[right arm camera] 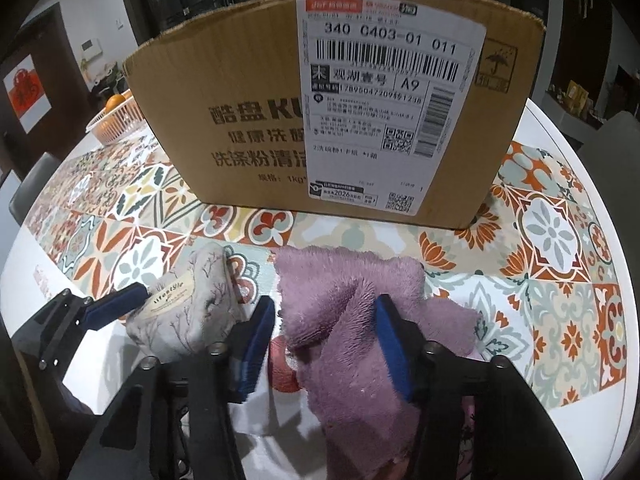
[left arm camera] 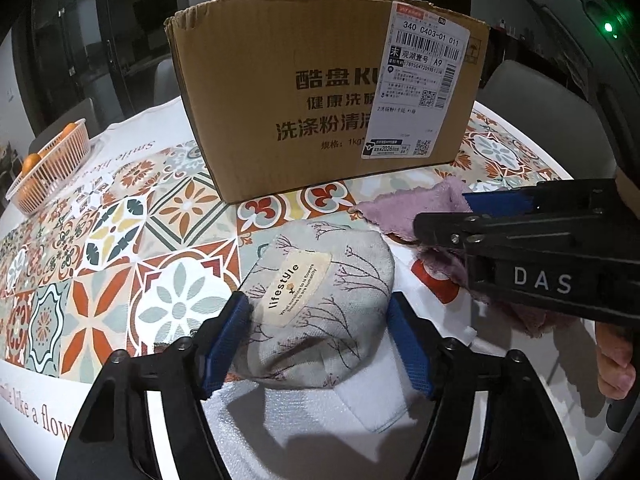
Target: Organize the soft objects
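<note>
A dim room with dark doors lies behind a round white bench [left arm camera: 120,128] covered by a cloth of orange, grey and yellow tile patterns.

Left tool [left arm camera: 318,338]: blue pads stand moderately apart, straddling a grey fabric pouch with a printed branch motif [left arm camera: 320,300]. The left pad touches the pouch's edge; the right pad stands just clear of it. No squeeze is evident. The pouch lies partly on a folded white towel [left arm camera: 304,404] at 6 o'clock of the bench.

Right tool [right arm camera: 326,346]: pads are set narrower, with a fold of fluffy mauve terry cloth [right arm camera: 352,280] between them; the right pad lies against the pile, and whether both pads press cannot be told. The cloth lies just right of the pouch.

View differences: the left wrist view shows the white towel, the right tool's body marked "DAS", and a person's fingers [left arm camera: 612,364] at 3 o'clock. The right wrist view shows a round red object [right arm camera: 282,368] beneath the mauve cloth.

Writing: the pouch's label reads "lifestyle". A brown cardboard box [left arm camera: 280,80] at 12 o'clock bears Chinese print, "KU" and a shipping label reading "340 C403-01 011" and "A9". The bench cloth reads "like a flow". A pink plastic basket holding oranges [left arm camera: 52,168] sits at 9 o'clock.
</note>
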### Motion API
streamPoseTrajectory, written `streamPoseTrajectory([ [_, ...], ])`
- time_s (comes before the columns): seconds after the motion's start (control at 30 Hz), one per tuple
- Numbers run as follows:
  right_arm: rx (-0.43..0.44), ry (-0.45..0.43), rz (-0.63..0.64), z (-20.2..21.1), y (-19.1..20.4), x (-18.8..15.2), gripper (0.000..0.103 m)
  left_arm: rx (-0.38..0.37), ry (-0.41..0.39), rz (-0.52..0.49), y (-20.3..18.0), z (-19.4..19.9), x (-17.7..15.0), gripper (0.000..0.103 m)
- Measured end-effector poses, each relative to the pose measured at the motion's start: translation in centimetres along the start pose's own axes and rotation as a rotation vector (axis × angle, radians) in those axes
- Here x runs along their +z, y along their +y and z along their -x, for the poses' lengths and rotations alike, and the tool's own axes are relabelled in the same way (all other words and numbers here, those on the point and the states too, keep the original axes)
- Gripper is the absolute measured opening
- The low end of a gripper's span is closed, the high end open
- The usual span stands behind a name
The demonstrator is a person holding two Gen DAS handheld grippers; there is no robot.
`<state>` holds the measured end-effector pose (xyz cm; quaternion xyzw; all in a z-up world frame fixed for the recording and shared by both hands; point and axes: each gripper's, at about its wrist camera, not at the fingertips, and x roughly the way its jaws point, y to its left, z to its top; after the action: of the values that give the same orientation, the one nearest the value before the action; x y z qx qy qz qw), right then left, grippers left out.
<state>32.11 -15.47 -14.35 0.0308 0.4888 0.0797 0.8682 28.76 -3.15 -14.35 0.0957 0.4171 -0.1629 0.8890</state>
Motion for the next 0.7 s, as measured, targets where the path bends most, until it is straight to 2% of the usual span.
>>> streamPoseTrajectory([
  [0.17, -0.011, 0.004, -0.003, -0.2, -0.4, -0.2, 0.024, 0.013, -0.002, -0.009, -0.1, 0.1, 0.0, 0.050],
  [0.23, -0.013, -0.003, -0.002, -0.1, -0.4, -0.2, 0.020, 0.009, -0.005, -0.008, -0.1, 0.3, 0.1, 0.038],
  [0.33, -0.009, -0.015, -0.008, 0.4, -0.5, -0.3, 0.017, 0.018, -0.014, 0.001, -0.1, 0.7, 0.2, 0.031],
  [0.47, -0.009, -0.040, -0.017, 1.4, -0.8, -0.4, 0.016, 0.024, -0.029, 0.019, 0.0, 1.2, 0.3, 0.025],
  [0.7, -0.013, -0.089, -0.006, 3.4, -0.3, -0.5, 0.015, 0.017, -0.063, 0.048, 0.0, 2.8, 0.6, 0.023],
])
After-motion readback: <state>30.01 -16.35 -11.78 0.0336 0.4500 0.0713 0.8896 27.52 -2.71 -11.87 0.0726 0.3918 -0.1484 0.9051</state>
